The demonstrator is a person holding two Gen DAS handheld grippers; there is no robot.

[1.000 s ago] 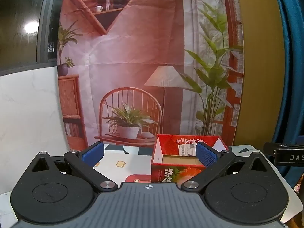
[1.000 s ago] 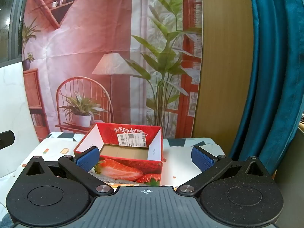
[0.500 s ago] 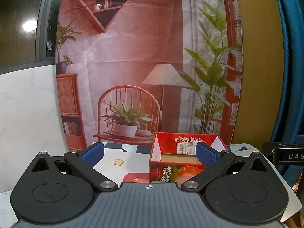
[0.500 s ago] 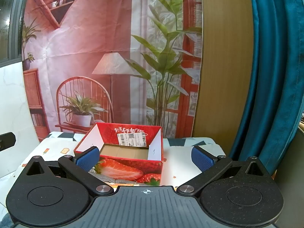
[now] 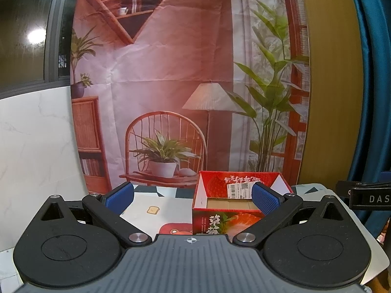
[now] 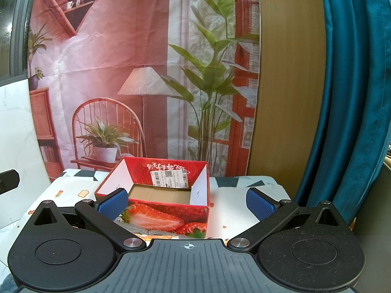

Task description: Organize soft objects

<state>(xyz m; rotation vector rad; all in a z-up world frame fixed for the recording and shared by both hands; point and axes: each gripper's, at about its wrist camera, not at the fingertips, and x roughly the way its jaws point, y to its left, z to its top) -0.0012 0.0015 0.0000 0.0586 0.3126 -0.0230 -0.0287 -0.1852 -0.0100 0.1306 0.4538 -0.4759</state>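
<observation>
Right wrist: right gripper point(image 6: 187, 201) wide open, empty; left gripper point(image 5: 193, 196) likewise; box point(image 6: 156, 193) empty, facing both, ready for filling.

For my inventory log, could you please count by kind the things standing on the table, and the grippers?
Open red cardboard strawberry box: 1, empty inside as far as visible
Black two-finger grippers with blue pads: 2, left and right, both open and holding nothing
Soft objects in view: 0
Total: 3
</observation>
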